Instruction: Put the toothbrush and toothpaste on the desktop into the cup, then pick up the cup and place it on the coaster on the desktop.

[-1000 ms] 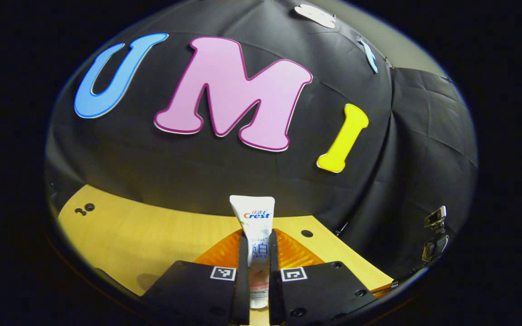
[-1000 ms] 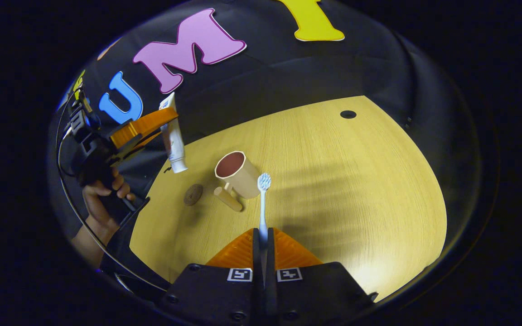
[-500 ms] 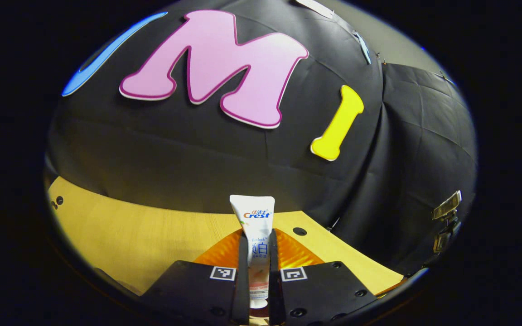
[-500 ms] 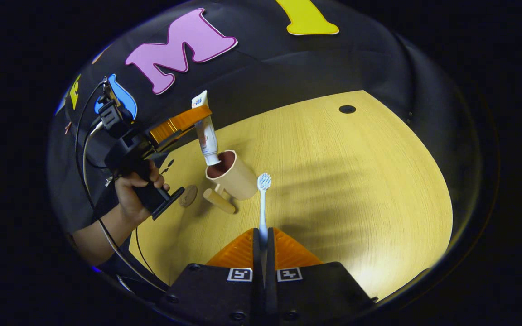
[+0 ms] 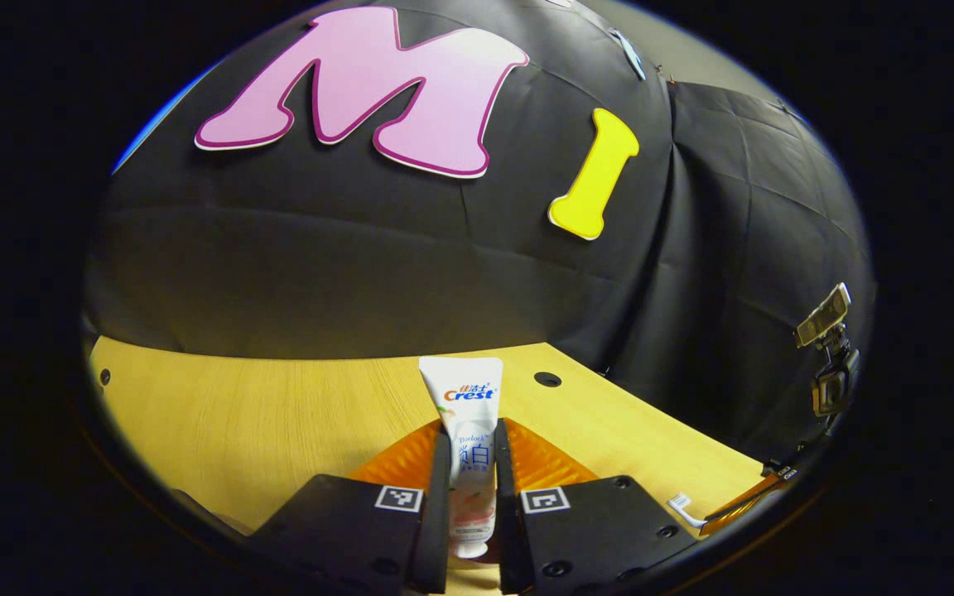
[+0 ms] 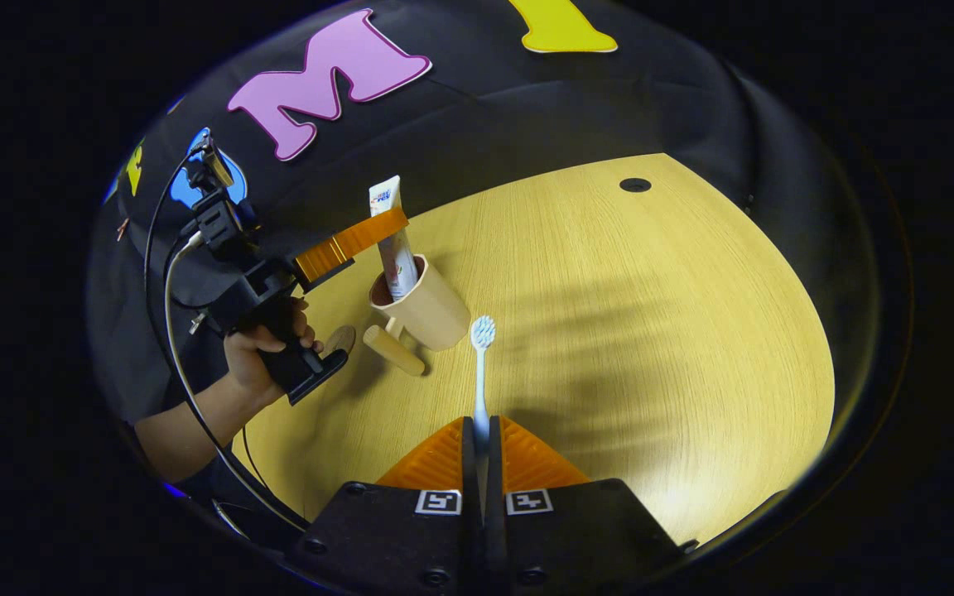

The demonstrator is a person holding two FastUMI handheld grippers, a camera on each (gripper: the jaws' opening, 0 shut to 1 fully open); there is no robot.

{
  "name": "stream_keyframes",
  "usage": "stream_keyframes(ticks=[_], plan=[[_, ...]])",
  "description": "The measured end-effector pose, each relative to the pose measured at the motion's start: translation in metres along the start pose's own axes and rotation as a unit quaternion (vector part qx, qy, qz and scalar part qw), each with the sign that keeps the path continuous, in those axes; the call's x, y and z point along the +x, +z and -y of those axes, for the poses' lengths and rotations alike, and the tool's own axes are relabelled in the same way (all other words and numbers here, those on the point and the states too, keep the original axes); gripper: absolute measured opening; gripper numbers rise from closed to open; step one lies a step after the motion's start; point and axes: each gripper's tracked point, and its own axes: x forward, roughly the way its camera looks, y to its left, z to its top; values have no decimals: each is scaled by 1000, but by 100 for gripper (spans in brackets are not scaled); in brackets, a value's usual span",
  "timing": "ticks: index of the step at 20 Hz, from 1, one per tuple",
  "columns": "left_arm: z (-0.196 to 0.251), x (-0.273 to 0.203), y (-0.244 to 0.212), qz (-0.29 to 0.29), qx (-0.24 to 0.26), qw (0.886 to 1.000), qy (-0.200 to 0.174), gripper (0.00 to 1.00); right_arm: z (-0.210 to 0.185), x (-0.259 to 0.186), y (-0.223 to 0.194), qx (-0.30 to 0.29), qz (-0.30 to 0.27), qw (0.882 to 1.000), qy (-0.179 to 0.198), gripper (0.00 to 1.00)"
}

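Note:
My left gripper [image 5: 470, 463] is shut on the white toothpaste tube [image 5: 464, 414], which stands upright between its orange fingers. In the right gripper view that tube [image 6: 394, 240] has its lower end inside the beige cup [image 6: 427, 306], with the left gripper [image 6: 390, 228] clamped round its middle above the rim. The cup stands upright on the wooden desktop [image 6: 609, 331], its wooden handle [image 6: 394, 350] pointing towards me. My right gripper [image 6: 481, 430] is shut on the light blue toothbrush [image 6: 481, 372], bristle head forward, just right of the cup. A round brown coaster [image 6: 339, 337] lies left of the cup, half hidden by the left gripper's grip.
A hand [image 6: 257, 352] holds the left gripper, with a cable [image 6: 175, 331] looping below it. Round holes [image 6: 635, 185] sit near the desktop's far edge. A small camera on a clamp [image 5: 829, 364] stands at the right wall. The toothbrush head [image 5: 684, 509] shows at the lower right of the left gripper view.
The left gripper has carried the toothpaste rightwards over the cup and lowered it, so its bottom end now sits inside. The right gripper with the toothbrush has barely moved.

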Motion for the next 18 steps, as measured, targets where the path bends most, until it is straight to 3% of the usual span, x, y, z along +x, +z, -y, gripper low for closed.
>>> stream_keyframes(ticks=[3,4,5,6,8,9,18], plan=[[-4,-7,-3,-9,-1,1000,6,41,-2,1,2,1,3,1000,3,5],[-4,-16,-5,-11,-7,1000,7,59,-2,1,5,2,6,1000,4,5],[-5,-22,-3,-9,-10,1000,13,70,-2,1,9,6,12,1000,5,5],[-8,-30,0,-8,-13,1000,20,72,-2,2,15,12,19,1000,5,5],[-13,-50,6,-2,-11,999,43,95,-3,2,28,22,33,999,7,5],[-14,-63,9,1,-12,999,52,99,-3,3,35,23,40,999,7,5],[0,-182,-32,-41,-64,992,98,98,-50,25,132,11,133,989,59,5]])
